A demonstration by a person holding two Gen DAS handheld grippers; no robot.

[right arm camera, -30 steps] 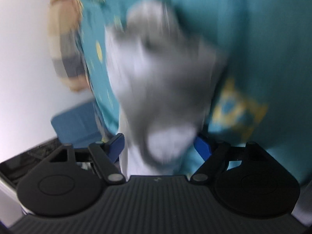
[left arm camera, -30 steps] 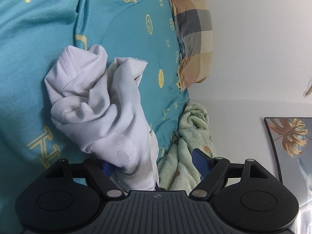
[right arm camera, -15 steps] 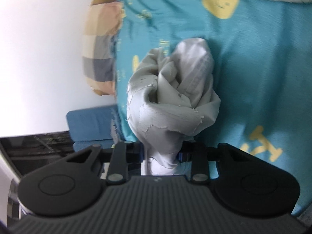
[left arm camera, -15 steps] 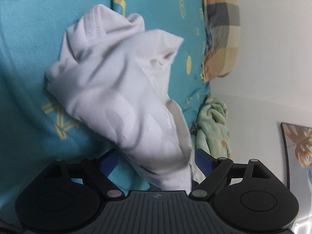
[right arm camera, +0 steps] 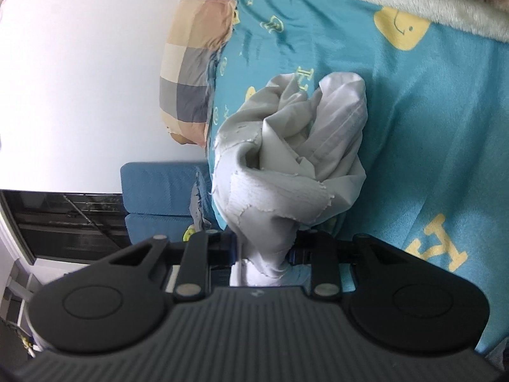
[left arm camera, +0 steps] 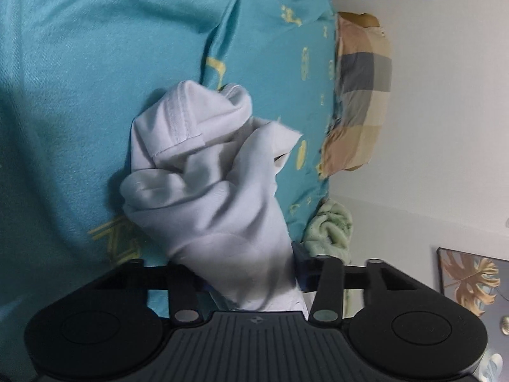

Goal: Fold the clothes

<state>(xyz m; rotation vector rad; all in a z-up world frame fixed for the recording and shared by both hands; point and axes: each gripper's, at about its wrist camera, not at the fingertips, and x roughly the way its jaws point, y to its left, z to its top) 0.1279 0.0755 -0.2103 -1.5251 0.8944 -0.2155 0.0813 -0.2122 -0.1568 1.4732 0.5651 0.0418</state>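
**White garment bunched between two grippers over the bed**

White garment (left arm camera: 206,197) hangs crumpled above the teal bedsheet (left arm camera: 79,79), gathered into a loose wad rather than spread flat. From the left wrist view, a stitched hem band curls over the top of the bundle, and the cloth narrows as it runs down into the left gripper (left arm camera: 251,273). Its fingers are drawn in against the fabric and pinch the lower end of it; the blue pad on one side shows just beside the cloth.

From the right wrist view, the same garment (right arm camera: 286,172) looks greyer, with a peeling, cracked print on the face turned towards the camera. It twists down into the right gripper (right arm camera: 264,251), whose fingers are pressed together on the narrow tail of cloth.

The bedsheet carries yellow letters and smiley faces. A checked pillow (left arm camera: 359,102) lies at the head edge of the bed against the white wall. A pale green blanket (left arm camera: 331,226) is heaped at the bed's edge near the left gripper. A framed leaf picture (left arm camera: 470,280) sits by the wall, and a blue seat (right arm camera: 162,191) stands beside the bed.
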